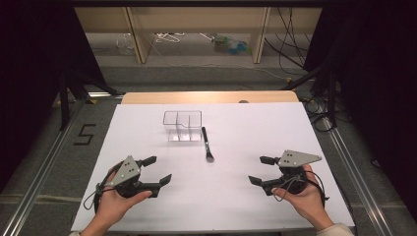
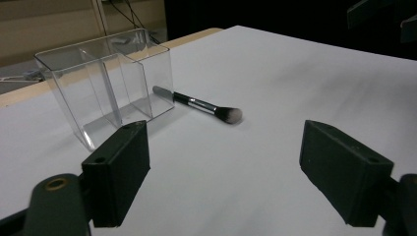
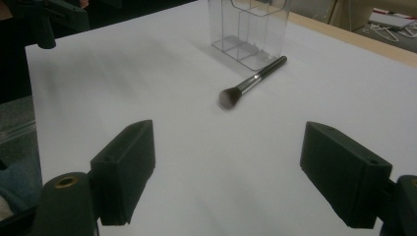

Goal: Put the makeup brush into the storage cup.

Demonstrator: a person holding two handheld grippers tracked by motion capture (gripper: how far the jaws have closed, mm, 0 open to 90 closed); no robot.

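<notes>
"5" taped on floor, left of table

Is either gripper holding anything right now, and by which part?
Nothing is held: left gripper and right gripper are open, apart from the black-handled makeup brush.

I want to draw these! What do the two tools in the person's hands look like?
Each tool, left and right, is black with two blocky, flat-faced jaws that have small round holes in their sides. A grey three-cornered plate with little dark dots sits on top of each. Thin black cables loop from them. A light sleeve cuff shows at the right wrist.
</notes>
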